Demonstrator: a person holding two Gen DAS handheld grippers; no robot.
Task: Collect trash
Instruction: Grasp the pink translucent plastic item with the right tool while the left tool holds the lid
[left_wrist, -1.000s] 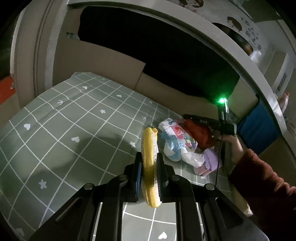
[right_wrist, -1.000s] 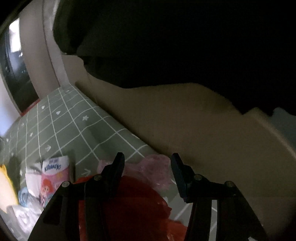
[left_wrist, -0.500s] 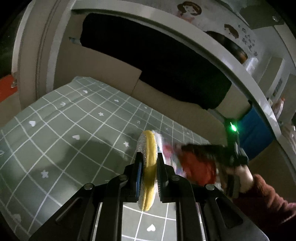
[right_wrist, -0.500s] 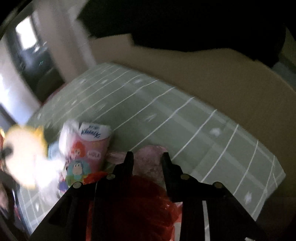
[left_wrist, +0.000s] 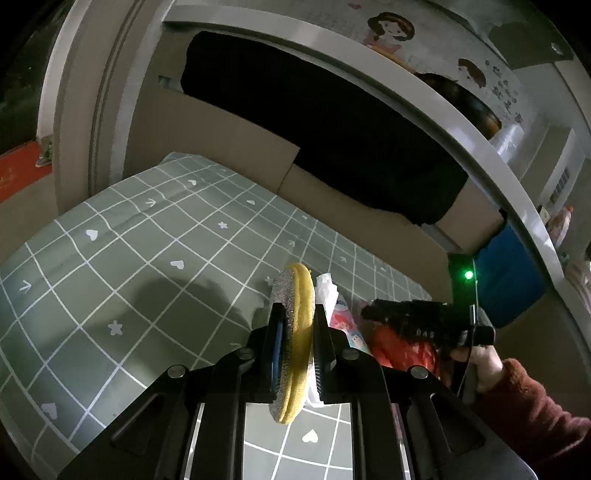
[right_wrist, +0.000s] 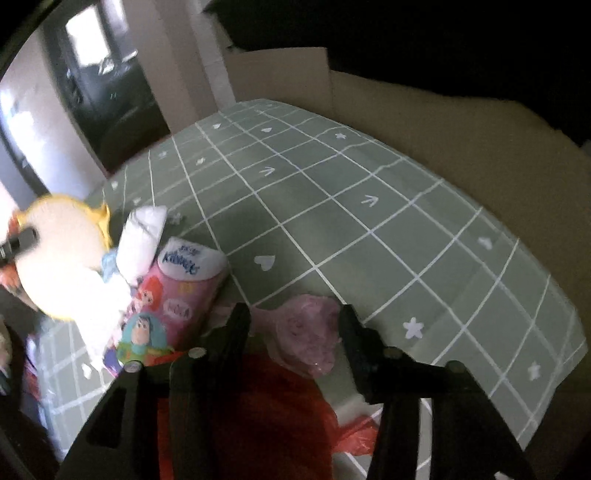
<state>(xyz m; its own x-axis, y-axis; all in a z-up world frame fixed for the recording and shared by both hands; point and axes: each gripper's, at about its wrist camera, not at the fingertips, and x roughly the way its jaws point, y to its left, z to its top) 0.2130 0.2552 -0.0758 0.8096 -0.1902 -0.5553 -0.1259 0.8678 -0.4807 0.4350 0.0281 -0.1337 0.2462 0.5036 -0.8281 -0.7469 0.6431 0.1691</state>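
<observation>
Leftward, green checked mat (left_wrist: 140, 266) lies bare to its cardboard edge (left_wrist: 207, 129).

A home, seemingly a child's room: a green checked mat (left_wrist: 155, 258) with hearts and stars lies below a grey frame (left_wrist: 424, 96) carrying cartoon princess stickers (left_wrist: 388, 31), cardboard sheets (left_wrist: 207, 129) lining the wall behind the mat.

Your tissue pack (right_wrist: 177, 291) lies on the table (right_wrist: 369, 229), left of the crumpled wrapper (right_wrist: 310, 339); the bag (right_wrist: 266, 417) sits in front of both, cardboard (right_wrist: 461, 140) behind.
</observation>
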